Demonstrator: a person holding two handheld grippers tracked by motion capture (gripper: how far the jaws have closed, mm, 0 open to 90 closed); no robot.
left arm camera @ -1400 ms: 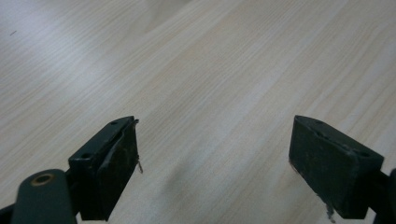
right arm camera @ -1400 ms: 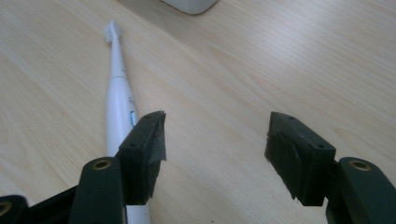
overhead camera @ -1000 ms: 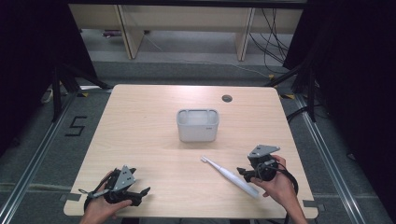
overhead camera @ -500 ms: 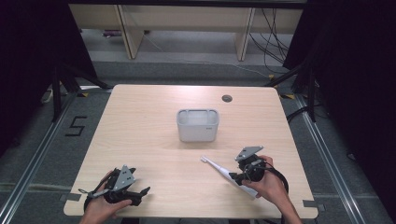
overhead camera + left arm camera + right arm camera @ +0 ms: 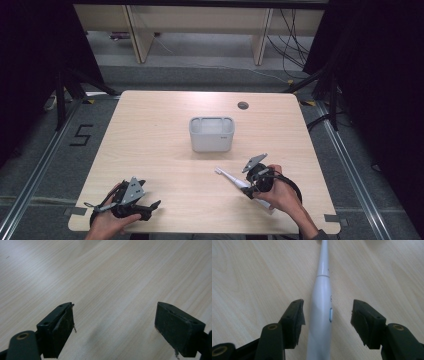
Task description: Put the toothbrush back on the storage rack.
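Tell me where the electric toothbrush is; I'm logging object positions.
High view: the electric toothbrush lies on the table's near right part, in front of the white holder, between the open right gripper's jaws.

Over the last second the right gripper [image 5: 248,189] has moved from beside the toothbrush's [image 5: 235,180] handle end, toward its head, and come down over the handle; its open fingers [image 5: 292,321] now straddle it without touching.
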